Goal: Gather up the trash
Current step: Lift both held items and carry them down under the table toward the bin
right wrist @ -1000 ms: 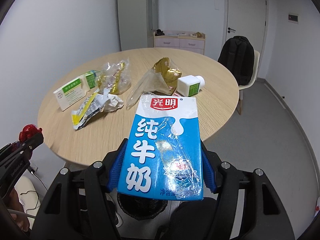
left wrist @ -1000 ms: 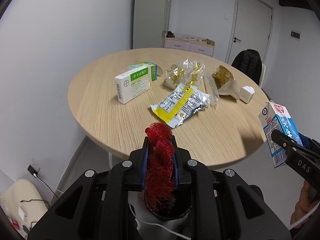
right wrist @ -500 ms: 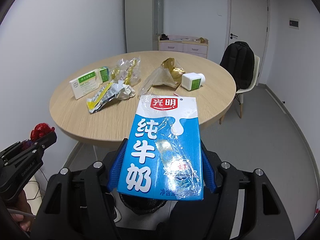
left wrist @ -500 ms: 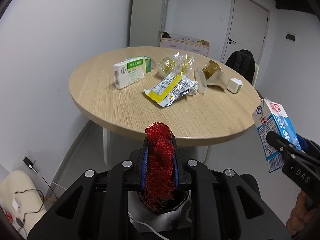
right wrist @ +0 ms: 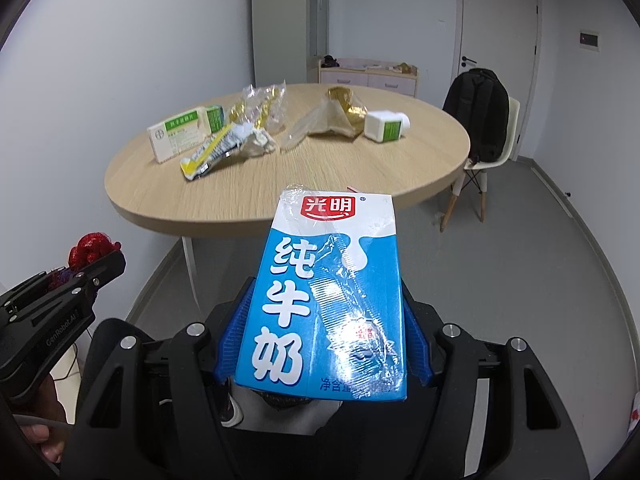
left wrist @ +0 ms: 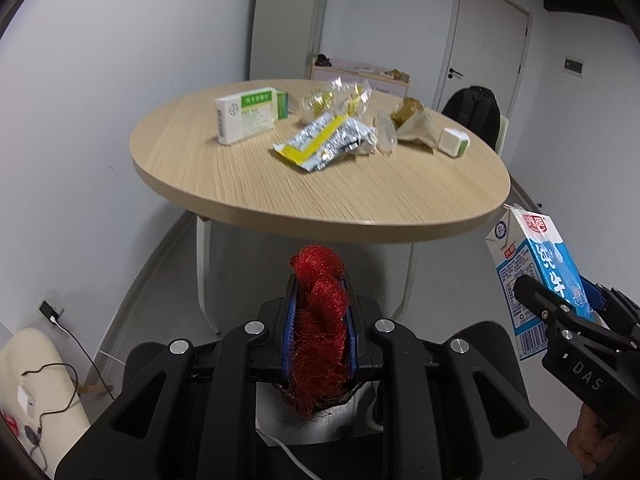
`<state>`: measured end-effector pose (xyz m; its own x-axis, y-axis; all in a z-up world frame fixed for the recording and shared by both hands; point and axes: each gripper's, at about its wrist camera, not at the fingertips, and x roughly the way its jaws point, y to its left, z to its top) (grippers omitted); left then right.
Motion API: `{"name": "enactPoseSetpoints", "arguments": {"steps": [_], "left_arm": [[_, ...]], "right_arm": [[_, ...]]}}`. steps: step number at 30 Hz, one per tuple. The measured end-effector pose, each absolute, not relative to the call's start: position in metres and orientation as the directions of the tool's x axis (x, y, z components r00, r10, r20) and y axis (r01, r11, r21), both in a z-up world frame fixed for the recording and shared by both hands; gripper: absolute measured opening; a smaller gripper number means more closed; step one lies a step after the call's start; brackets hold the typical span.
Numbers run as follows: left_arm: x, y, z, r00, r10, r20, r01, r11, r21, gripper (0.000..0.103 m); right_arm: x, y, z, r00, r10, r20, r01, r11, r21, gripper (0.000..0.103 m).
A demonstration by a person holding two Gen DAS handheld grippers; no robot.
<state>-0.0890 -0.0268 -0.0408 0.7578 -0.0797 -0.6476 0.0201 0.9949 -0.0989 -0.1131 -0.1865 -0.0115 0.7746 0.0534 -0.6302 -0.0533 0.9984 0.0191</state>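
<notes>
Mesh, a red mesh wad (left wrist: 320, 320), is sitting clamped between the left gripper (left wrist: 319, 316)'s jaws. The right gripper (right wrist: 324, 332) is clamping a blue milk carton (right wrist: 324, 300); only its view is showing the carton's front, while the left view is catching its barcoded side, both held short of the table (left wrist: 360, 200).

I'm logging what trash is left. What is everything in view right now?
milk carton: 1, blue-white, in right hand-held gripper
red mesh netting: 1, red, in left hand-held gripper
medicine boxes: 2, white-green, table's left
foil wrapper: 1, silver-yellow, table middle
clear wrappers: several, clear-gold, behind it
white bottle: 1, table's right
round table: 1, wood
backpack: 1, black, on chair
left hand-held gripper: shut
right hand-held gripper: shut
</notes>
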Motion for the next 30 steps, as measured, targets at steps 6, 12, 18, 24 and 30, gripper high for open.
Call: {"name": "enactPoseSetpoints", "arguments": {"steps": [6, 12, 18, 24, 30], "left_arm": [[-0.088, -0.029, -0.062, 0.741, -0.082, -0.667, 0.023, 0.995, -0.097, 0.019], [-0.082, -0.029, -0.082, 0.725, -0.101, -0.682, 0.029, 0.993, -0.116, 0.019], [-0.074, -0.028, -0.104, 0.709, -0.129, -0.693, 0.046, 0.990, -0.136, 0.019], [-0.061, -0.021, -0.132, 0.685, -0.125, -0.718, 0.031, 0.989, -0.143, 0.019], [-0.045, -0.017, -0.154, 0.667, -0.120, -0.735, 0.016, 0.989, -0.146, 0.018]], "right_arm": [[-0.111, -0.185, -0.033, 0.760, 0.016, -0.650, -0.041, 0.999, -0.023, 0.062], [-0.104, -0.182, -0.051, 0.741, 0.017, -0.671, -0.048, 0.998, -0.029, 0.062], [-0.093, -0.181, -0.070, 0.722, 0.028, -0.692, -0.055, 0.998, -0.018, 0.062], [-0.075, -0.176, -0.098, 0.692, 0.040, -0.721, -0.063, 0.998, -0.005, 0.062], [-0.053, -0.168, -0.121, 0.670, 0.055, -0.740, -0.079, 0.997, 0.003, 0.062]]}}
